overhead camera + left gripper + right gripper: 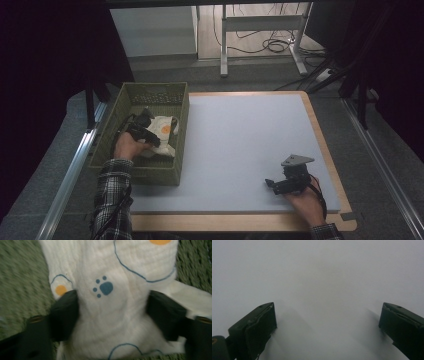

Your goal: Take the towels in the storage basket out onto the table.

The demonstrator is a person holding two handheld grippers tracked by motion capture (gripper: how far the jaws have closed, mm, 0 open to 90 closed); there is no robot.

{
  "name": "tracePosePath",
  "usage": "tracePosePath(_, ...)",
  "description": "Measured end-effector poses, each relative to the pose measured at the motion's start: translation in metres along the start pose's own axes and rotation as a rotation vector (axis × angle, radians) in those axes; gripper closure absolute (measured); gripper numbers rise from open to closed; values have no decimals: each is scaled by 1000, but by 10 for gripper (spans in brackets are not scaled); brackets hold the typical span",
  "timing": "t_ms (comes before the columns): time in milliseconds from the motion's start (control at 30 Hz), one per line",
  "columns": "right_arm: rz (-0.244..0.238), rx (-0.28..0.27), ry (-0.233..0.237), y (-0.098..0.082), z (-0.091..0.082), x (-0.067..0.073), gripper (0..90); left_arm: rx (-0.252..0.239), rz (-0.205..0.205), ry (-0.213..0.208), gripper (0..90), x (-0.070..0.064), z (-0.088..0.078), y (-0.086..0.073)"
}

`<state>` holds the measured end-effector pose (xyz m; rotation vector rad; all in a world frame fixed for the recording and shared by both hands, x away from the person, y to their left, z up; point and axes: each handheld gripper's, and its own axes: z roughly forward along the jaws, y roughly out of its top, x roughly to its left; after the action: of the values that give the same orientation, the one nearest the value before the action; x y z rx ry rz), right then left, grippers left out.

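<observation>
A white cloth printed with blue outlines, orange dots and a blue paw mark lies bunched inside the green woven basket at the table's left. My left gripper reaches down into the basket. In the left gripper view its two black jaws press on the cloth from both sides, and the fabric bulges between them around the left gripper. My right gripper rests low over the grey mat near the front right, open, with bare mat between the jaws of the right gripper.
A pale grey mat covers the wooden table top. The basket's woven floor shows around the cloth. A desk frame and cables stand on the floor beyond the table.
</observation>
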<state>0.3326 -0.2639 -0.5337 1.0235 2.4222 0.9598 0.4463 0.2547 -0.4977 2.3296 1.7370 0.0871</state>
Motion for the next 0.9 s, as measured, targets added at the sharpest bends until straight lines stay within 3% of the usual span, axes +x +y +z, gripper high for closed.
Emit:
tracePosePath(67,0,0,0,0,0,0,12,14,22,2,439,-2,0,0)
tracePosePath(167,0,0,0,0,0,0,12,12,45,2,666,-3,-6,1)
tracePosePath(233,0,0,0,0,0,0,12,11,63,5,741,-3,-9,1)
tracePosePath(433,0,0,0,0,0,0,12,-50,74,-19,774,0,-21,-4)
tracePosePath(700,0,0,0,0,0,0,12,-152,102,-48,775,0,-52,-13)
tracePosePath(900,1,0,-1,0,0,0,12,-206,139,-23,773,-4,-76,-16)
